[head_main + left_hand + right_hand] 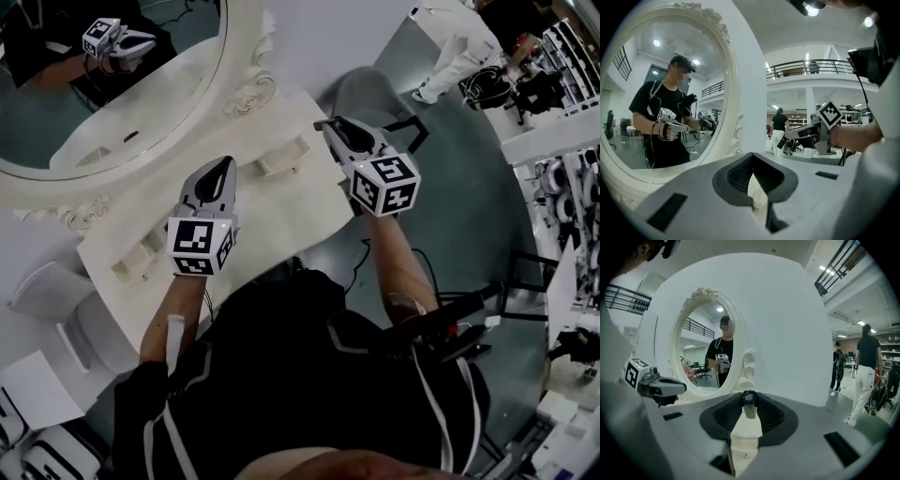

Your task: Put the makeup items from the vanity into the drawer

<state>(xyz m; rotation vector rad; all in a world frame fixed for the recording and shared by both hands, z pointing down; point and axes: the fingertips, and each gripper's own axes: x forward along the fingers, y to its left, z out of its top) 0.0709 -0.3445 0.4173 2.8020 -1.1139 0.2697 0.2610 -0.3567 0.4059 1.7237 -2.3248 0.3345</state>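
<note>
White vanity surface (272,220) stretches out in front of the person in the black shirt, below a big oval mirror (112,84) with a carved frame. Closest to the person, the left gripper (223,164) hangs over the surface in front of the mirror's lower rim. Its fingers are drawn together at the tips with nothing between them. The right gripper (330,125) is out to the right of the mirror, over the far edge of the surface. Its fingers are partly closed and pinch a small makeup item (749,398) with a round black top right at their tips, lifted clear of the surface.

One small white tray (283,156) sits on the surface near the mirror's lower right, and another tray (141,262) below the mirror's bottom rim. The glass reflects the person and a gripper. Beyond the mirror's right side, across the open room, a bystander (865,376) in white trousers stands facing away.
</note>
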